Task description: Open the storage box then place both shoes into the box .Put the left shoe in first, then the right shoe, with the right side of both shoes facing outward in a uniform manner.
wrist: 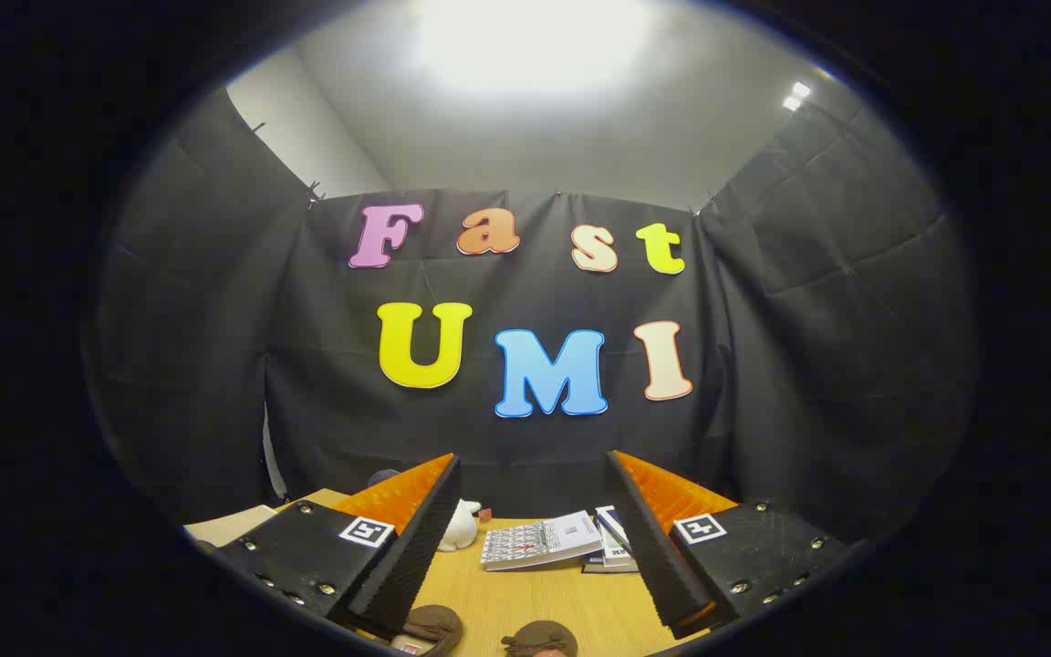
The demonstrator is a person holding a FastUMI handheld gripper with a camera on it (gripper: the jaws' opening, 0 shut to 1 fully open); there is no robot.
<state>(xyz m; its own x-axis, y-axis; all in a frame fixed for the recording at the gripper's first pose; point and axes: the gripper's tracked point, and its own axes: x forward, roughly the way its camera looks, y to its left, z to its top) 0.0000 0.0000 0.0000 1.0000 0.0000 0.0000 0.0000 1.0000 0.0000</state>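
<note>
Gripper view: gripper (533, 538) spread wide with nothing in it, aimed over the table (525, 598). Two shoes (539, 637) sit just below the fingers, so looks like nothing's started and the box isn't open yet

The surface (535, 602) looks like pale wood with a fine grain and a smooth, low-sheen finish, and the booklets (541, 541) lying on it beyond the tool (535, 511) are printed paper. The tool's spread fingers (416, 538) have ribbed, matt inner faces, nothing held between them. Two shoes (539, 637) look like soft, matt brown suede, and the booth wall (790, 365) is creased matt cloth.
</note>
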